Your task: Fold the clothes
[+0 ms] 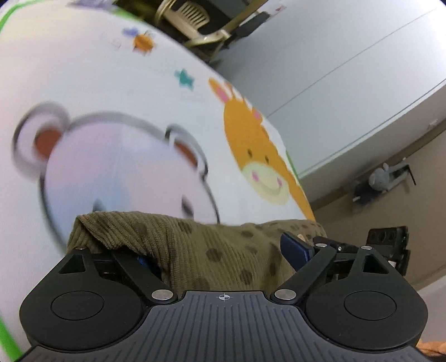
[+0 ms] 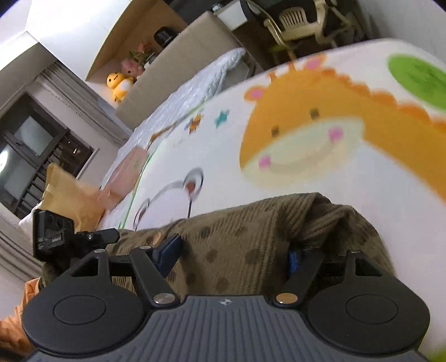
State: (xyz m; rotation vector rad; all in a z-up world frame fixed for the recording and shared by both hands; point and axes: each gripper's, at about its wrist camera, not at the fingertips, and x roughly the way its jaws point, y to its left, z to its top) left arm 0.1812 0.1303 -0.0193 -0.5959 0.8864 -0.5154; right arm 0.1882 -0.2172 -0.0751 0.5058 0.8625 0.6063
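Observation:
An olive-brown corduroy garment (image 1: 195,239) with dark dots hangs bunched across both grippers, above a white play mat (image 1: 111,97) printed with a bear and a giraffe. My left gripper (image 1: 218,254) is shut on a thick fold of it. The cloth hides its left finger, while the blue pad (image 1: 295,250) of the right finger shows. My right gripper (image 2: 232,254) grips the same garment (image 2: 251,222). Here its left pad (image 2: 170,250) is visible and the right finger is buried in cloth. The two grippers are side by side, close together. The mat (image 2: 278,97) is blurred.
The right gripper's body (image 1: 387,245) shows at the left wrist view's right edge. A beige plastic chair (image 2: 295,19) stands beyond the mat. A white quilt (image 2: 195,83), a yellow cushion (image 2: 69,195), plush toys (image 2: 120,83) and orange cloth (image 2: 16,320) lie to the left.

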